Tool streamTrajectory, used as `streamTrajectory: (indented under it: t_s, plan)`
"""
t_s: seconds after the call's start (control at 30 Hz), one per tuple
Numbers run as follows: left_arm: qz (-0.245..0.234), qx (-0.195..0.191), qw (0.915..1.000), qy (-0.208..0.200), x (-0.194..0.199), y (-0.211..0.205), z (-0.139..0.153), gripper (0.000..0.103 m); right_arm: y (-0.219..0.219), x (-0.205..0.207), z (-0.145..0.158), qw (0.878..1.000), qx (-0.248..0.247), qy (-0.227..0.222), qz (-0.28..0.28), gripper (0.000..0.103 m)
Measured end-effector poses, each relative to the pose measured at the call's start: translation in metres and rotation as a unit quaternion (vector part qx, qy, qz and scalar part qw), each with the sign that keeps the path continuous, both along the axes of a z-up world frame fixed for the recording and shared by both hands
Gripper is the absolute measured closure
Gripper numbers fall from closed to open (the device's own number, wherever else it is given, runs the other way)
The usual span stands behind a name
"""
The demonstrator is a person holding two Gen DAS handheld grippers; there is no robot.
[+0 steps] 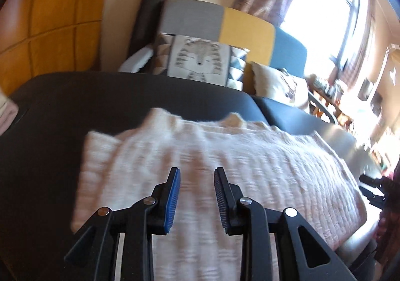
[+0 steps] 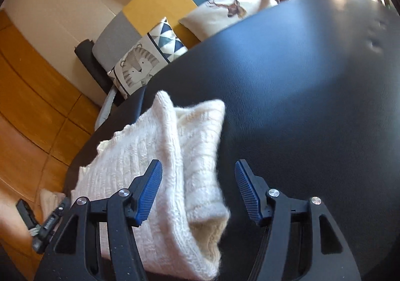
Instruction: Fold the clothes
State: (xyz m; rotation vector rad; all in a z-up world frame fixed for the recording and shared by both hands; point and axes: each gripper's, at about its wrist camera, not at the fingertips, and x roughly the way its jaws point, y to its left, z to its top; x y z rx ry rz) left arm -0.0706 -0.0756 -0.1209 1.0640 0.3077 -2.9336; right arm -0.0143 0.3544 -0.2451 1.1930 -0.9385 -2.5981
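White knit sweater lies flat on the black table, filling the left wrist view from 6 toward 3 o'clock. Left gripper hovers above it, jaws narrowly parted, empty. In the right wrist view the folded sweater sits at 7 o'clock; right gripper spreads wide over its edge, holding nothing. A tiger cushion rests at 11 o'clock.

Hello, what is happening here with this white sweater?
A person is folding clothes with a handheld gripper in each hand. A white knit sweater lies on a black padded surface, already partly folded over itself. The left gripper and the right gripper are both open above it, and neither holds the fabric.
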Motion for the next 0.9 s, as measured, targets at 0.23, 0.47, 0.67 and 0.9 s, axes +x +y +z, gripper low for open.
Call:
streamTrajectory:
  t_s: [0.23, 0.47, 0.67, 0.9]
  plan:
    - [-0.053, -0.039, 0.9978, 0.000, -0.003, 0.068, 0.001, 0.075, -0.017, -0.005, -0.015, 0.998, -0.051, -0.014, 0.037, 0.039]
    - [-0.065, -0.079, 0.9947, -0.008, 0.002, 0.093, -0.022, 0.074, -0.036, -0.004, -0.013, 0.999, -0.013, -0.003, 0.050, 0.040]
    - [-0.066, -0.116, 0.9911, 0.005, 0.008, 0.101, -0.026, 0.073, -0.048, -0.010, -0.013, 0.998, 0.012, -0.018, 0.065, 0.075]
    - [-0.052, -0.029, 0.9971, 0.048, 0.031, 0.096, -0.002, 0.073, -0.034, -0.010, 0.004, 0.996, -0.076, -0.002, 0.052, 0.078]
